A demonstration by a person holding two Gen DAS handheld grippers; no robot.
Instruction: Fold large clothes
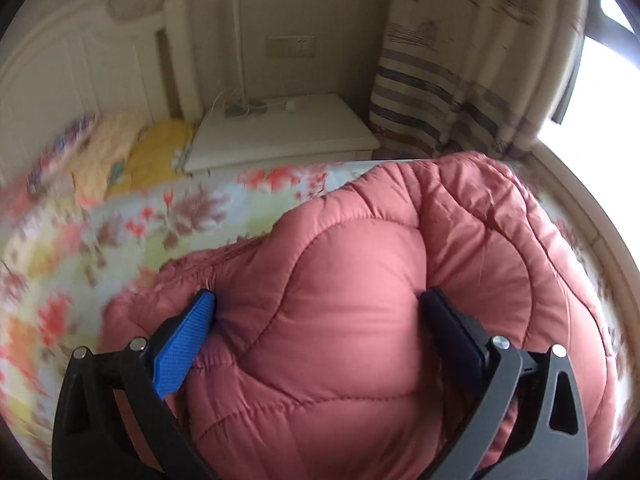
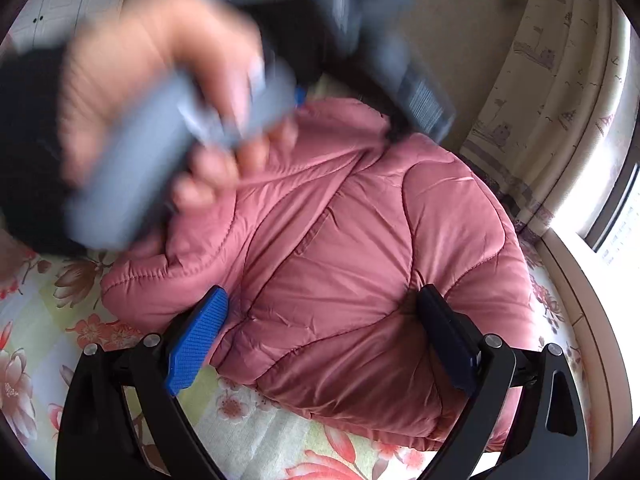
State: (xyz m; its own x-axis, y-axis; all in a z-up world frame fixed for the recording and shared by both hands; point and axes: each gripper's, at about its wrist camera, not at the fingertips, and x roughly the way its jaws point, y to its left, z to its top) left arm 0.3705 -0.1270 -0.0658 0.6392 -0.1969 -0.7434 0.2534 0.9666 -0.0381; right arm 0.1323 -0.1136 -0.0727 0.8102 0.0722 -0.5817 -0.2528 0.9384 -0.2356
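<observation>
On a floral-sheeted bed (image 2: 52, 300), a bundled pink puffer jacket (image 2: 340, 248) sits between both wide-spread claws, left (image 1: 316, 308) and right (image 2: 322, 304), neither gripping; next likely needs pressing the fold flat.

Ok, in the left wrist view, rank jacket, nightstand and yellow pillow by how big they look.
1. jacket, fills most of the frame, though it is nearest the camera.
2. nightstand.
3. yellow pillow, blurred and partly hidden, so its rank is unsure.
</observation>
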